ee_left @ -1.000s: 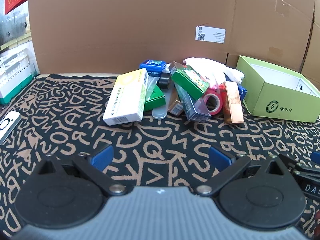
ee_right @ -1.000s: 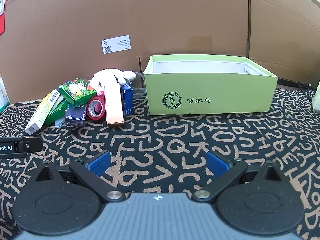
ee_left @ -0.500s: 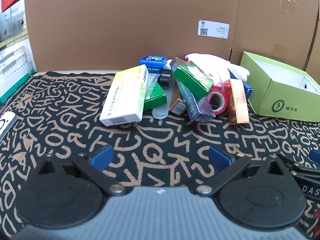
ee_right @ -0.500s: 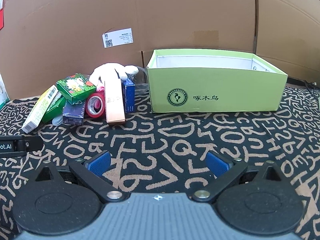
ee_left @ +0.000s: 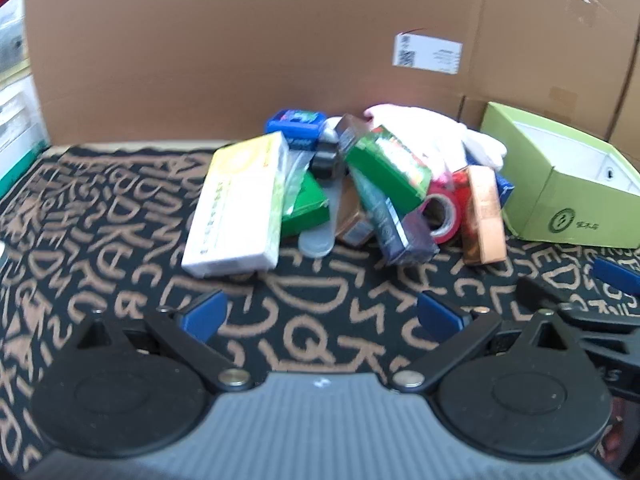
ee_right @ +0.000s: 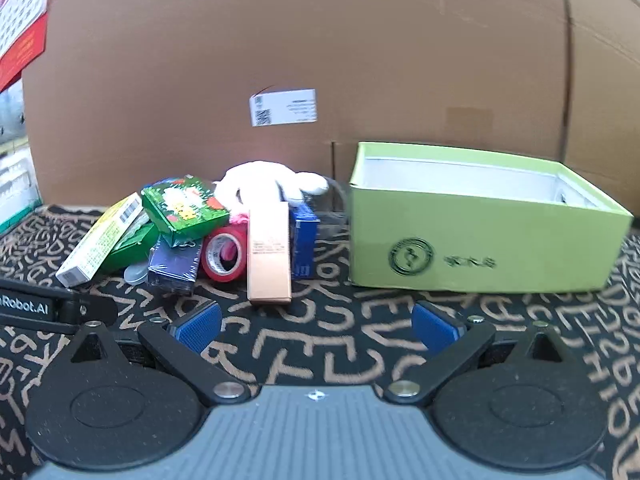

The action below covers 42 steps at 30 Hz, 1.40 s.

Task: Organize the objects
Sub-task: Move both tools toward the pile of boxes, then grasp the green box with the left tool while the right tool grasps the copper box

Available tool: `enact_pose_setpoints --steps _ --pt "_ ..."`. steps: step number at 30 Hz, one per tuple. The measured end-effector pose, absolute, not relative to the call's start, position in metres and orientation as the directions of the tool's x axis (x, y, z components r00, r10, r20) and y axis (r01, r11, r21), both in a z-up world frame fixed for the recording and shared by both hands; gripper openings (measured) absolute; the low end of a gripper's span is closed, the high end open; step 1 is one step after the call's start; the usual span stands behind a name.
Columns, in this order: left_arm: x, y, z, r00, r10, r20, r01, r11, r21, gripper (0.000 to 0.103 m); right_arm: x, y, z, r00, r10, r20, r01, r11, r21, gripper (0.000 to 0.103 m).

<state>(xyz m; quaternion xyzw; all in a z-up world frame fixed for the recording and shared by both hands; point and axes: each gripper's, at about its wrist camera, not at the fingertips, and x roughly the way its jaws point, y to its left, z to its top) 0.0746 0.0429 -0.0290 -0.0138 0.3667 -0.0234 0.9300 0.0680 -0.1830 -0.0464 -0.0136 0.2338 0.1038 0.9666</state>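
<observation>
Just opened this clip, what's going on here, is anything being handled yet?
Nothing is held yet. A person holds two tools over a letter-patterned mat; the left tool and right tool are both open and empty. A jumbled pile lies ahead: a white-and-yellow box, a red tape roll, a copper-coloured box, a white glove and other small boxes. The open green box stands beside the pile; what little of its inside shows looks bare.

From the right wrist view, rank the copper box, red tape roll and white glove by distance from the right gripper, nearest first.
1. copper box, ahead and slightly left of the right gripper.
2. red tape roll, just left of that box.
3. white glove, at the pile's back.
</observation>
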Motion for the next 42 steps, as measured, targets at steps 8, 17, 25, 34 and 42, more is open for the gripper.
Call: enact_pose_setpoints --steps 8,17,25,34,42 --pt "0.110 0.031 0.010 0.779 -0.164 -0.605 0.181 0.983 -0.033 0.103 0.108 -0.164 -0.053 0.827 0.261 -0.498 -0.290 0.957 0.021 0.103" --pt "0.163 -0.009 -0.002 0.743 -0.164 -0.649 0.264 0.963 0.059 0.096 0.130 -0.151 -0.059 0.811 0.258 -0.525 -0.304 0.953 0.000 0.102" --pt "0.165 0.012 -0.021 0.653 -0.226 -0.723 0.268 0.962 -0.058 0.061 0.131 -0.167 -0.061 0.780 0.331 -0.532 -0.309 0.942 0.133 0.036" --pt "0.075 0.044 -0.040 0.521 -0.350 -0.778 0.323 0.925 -0.200 0.062 0.067 -0.203 -0.050 0.745 0.378 -0.550 -0.357 0.922 0.150 0.036" --pt "0.040 0.034 -0.040 0.642 -0.189 -0.743 0.291 0.957 0.007 0.088 0.040 -0.197 -0.052 0.742 0.329 -0.584 -0.401 0.916 0.006 0.050"
